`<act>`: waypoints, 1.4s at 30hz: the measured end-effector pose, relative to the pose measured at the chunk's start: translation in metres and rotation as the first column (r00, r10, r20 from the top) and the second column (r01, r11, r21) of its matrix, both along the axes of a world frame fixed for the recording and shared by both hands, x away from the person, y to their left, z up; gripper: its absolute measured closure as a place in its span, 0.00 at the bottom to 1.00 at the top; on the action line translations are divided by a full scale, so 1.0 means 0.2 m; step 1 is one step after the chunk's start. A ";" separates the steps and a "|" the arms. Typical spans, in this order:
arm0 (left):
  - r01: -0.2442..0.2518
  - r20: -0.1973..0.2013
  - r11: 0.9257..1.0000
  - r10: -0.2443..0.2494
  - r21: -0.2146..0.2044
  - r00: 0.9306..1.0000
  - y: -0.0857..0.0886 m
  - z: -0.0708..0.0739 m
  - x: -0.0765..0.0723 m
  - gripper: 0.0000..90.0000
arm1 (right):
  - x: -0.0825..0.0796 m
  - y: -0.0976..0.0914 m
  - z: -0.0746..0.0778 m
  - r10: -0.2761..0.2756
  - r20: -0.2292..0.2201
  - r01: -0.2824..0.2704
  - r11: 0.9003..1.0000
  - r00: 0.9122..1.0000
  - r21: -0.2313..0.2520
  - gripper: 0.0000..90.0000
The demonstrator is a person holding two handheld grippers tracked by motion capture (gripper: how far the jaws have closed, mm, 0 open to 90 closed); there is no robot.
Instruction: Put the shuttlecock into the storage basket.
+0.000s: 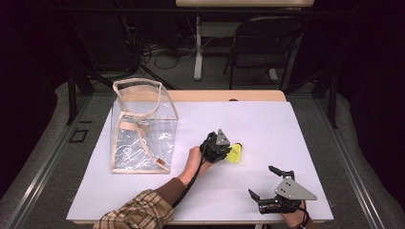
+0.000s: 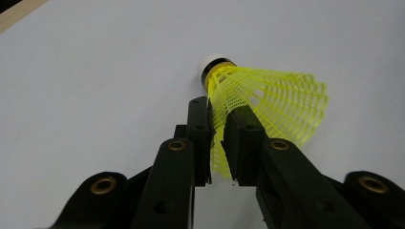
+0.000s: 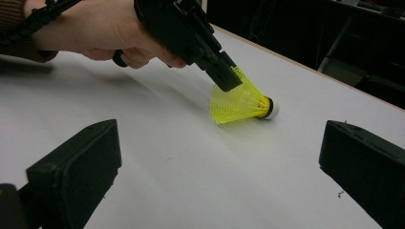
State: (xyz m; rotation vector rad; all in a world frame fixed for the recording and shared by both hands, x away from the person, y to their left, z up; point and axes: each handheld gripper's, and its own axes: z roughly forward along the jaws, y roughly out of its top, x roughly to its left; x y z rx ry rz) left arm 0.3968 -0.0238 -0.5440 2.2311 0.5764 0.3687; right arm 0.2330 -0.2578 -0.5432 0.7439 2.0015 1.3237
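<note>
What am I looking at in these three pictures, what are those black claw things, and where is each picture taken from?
A person at a table holds a hand tool with two black jaws in each hand. One picture looks down from above; the other two come from cameras riding on each tool. The left gripper has pinched the mesh skirt of a yellow shuttlecock, which lies on the white table. The right gripper is open, holding nothing. A clear plastic bag stands at the left of the table.
</note>
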 end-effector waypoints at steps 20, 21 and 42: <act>0.002 0.008 1.000 -0.002 -0.019 1.000 0.00 0.02 -0.01 0.99 | 0.00 0.00 0.00 -0.001 0.000 0.001 1.000 1.000 -0.001 0.00; 0.007 0.011 1.000 -0.007 -0.017 1.000 0.00 0.02 -0.01 0.99 | 0.00 0.00 0.00 -0.001 0.000 0.001 1.000 1.000 -0.001 0.00; 0.015 0.034 0.999 -0.014 -0.041 0.999 0.03 0.12 0.00 0.99 | 0.00 0.00 0.00 -0.002 -0.003 0.002 1.000 1.000 0.002 0.00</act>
